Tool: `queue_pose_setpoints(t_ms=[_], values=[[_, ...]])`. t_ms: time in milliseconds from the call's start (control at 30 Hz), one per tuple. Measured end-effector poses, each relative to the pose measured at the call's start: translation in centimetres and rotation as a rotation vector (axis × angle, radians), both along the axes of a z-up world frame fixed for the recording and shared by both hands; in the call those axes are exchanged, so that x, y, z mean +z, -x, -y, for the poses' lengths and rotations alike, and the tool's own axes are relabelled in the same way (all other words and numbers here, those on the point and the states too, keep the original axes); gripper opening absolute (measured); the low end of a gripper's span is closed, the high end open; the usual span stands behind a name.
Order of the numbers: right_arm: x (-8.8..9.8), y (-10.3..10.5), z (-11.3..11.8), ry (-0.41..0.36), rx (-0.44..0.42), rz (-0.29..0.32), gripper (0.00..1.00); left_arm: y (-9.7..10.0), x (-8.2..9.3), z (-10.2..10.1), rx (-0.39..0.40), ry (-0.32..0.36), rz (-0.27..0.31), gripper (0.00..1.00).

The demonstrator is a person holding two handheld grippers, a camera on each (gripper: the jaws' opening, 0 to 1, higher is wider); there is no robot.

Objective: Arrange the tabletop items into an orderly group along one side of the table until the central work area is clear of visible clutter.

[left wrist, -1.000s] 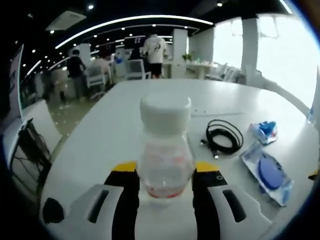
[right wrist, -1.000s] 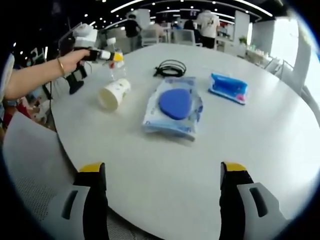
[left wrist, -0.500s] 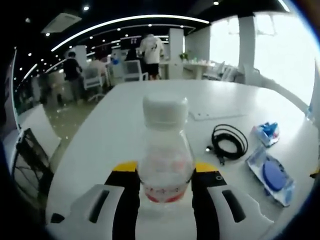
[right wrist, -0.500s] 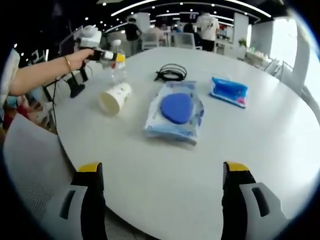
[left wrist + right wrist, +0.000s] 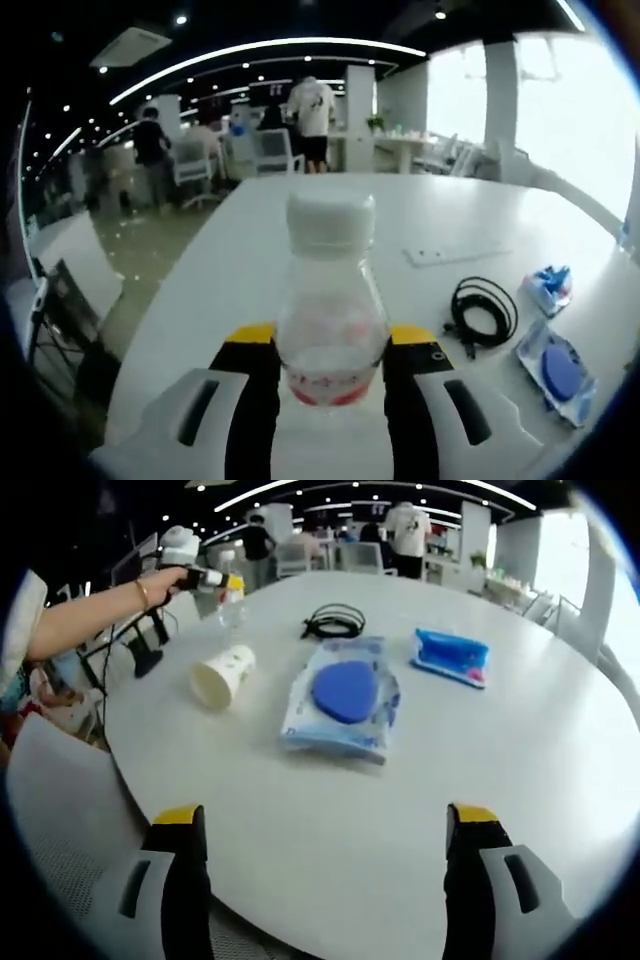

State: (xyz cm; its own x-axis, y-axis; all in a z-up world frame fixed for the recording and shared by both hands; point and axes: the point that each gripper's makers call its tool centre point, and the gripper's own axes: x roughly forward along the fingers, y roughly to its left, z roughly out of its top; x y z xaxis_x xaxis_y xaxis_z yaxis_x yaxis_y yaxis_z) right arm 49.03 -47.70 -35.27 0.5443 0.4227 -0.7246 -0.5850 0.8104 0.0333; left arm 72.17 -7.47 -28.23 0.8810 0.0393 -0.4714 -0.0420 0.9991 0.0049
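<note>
A clear plastic bottle [image 5: 330, 285] with a white cap stands upright between my left gripper's [image 5: 330, 345] yellow-tipped jaws, which are shut on it. In the right gripper view that left gripper [image 5: 212, 579] holds the bottle [image 5: 229, 602] at the table's far left edge, above the surface. A white paper cup [image 5: 222, 674] lies on its side nearby. A wipes pack with a blue lid [image 5: 343, 695], a small blue packet [image 5: 450, 655] and a coiled black cable [image 5: 333, 622] lie mid-table. My right gripper [image 5: 325, 875] is open over the near edge, holding nothing.
The white round table [image 5: 480, 770] has bare room on its near and right parts. A person's arm [image 5: 85, 625] reaches in from the left. A grey chair [image 5: 55, 810] sits at the near left, a black stand [image 5: 148, 652] beyond it. People stand far behind.
My left gripper has carried the bottle farther toward the table's far left edge, away from the cup. The right gripper has stayed open and almost still.
</note>
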Motion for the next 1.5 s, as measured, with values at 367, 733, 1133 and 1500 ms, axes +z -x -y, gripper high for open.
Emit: queue_pose_setpoints(t_ms=[367, 733, 1133, 1500], values=[[-0.5, 0.1, 0.3, -0.004, -0.021, -0.028, 0.98, -1.5, -0.4, -1.5, -0.001, -0.020, -0.007, 0.36], [-1.0, 0.3, 0.2, -0.014, -0.035, -0.061, 0.98, -4.0, -1.7, -2.7, -0.006, -0.002, -0.010, 0.36], [-1.2, 0.4, 0.3, -0.008, -0.040, -0.067, 0.97, -4.7, -2.7, -3.0, -0.031, -0.001, -0.008, 0.36], [-1.0, 0.2, 0.4, -0.005, -0.046, -0.061, 0.97, -4.4, -2.9, -2.7, -0.045, 0.003, 0.015, 0.37]])
